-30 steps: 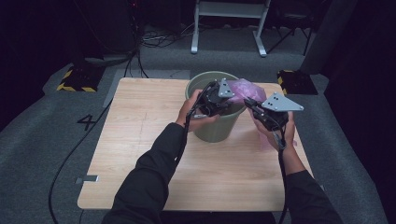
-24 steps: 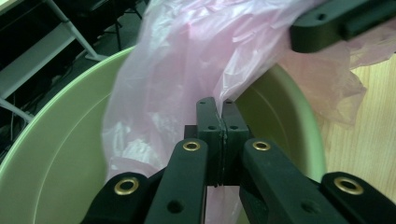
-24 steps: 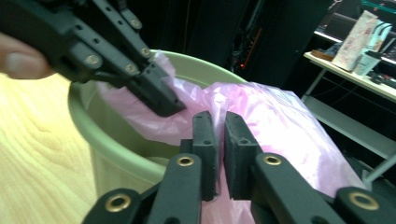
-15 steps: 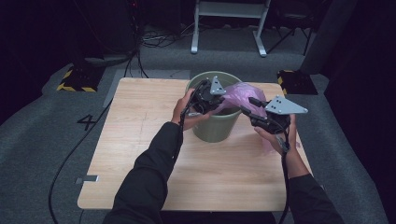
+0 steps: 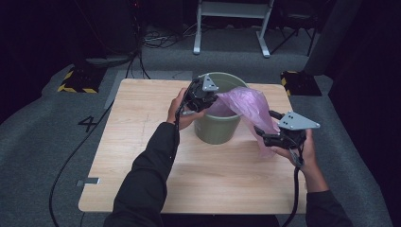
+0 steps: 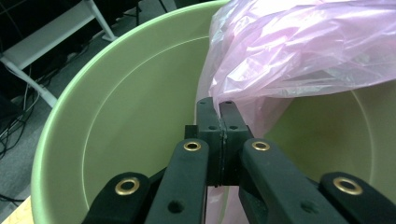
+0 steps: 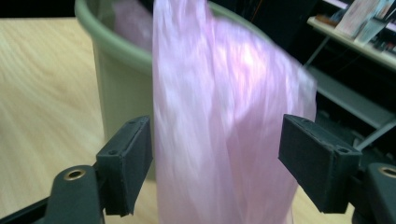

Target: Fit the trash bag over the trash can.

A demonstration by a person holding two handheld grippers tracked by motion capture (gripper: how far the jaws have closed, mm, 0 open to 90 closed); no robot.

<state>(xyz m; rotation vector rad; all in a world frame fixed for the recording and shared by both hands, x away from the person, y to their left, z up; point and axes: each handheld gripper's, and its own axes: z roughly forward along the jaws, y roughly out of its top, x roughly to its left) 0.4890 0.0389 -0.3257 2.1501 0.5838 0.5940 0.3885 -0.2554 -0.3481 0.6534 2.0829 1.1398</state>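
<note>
A green bucket (image 5: pixel 217 126) stands on the wooden table (image 5: pixel 142 142), with a thin pink plastic bag (image 5: pixel 246 105) hanging out over its right rim. My left gripper (image 5: pixel 213 99) hovers at the bucket's left rim, shut on the bag's edge. The left gripper view shows the closed gripper (image 6: pixel 222 109) pinching the pink bag (image 6: pixel 303 51) above the bucket's (image 6: pixel 116 107) inside. My right gripper (image 5: pixel 264 134) is right of the bucket, low over the table. Its jaws have just been opening. In the right gripper view the gripper (image 7: pixel 218 158) stands wide, the bag (image 7: pixel 224 116) loose between its pads, the bucket (image 7: pixel 116 79) behind.
The table's front and left parts are bare wood. On the floor behind stand a white metal frame (image 5: pixel 231 23), cables, and yellow-black striped blocks (image 5: pixel 75 82) (image 5: pixel 298 81). A "4" mark (image 5: pixel 90 124) lies on the grey floor at the left.
My right gripper has drawn away from the bucket to the right and toward the front, and its jaws have opened around the bag. The left gripper shifted slightly along the rim.
</note>
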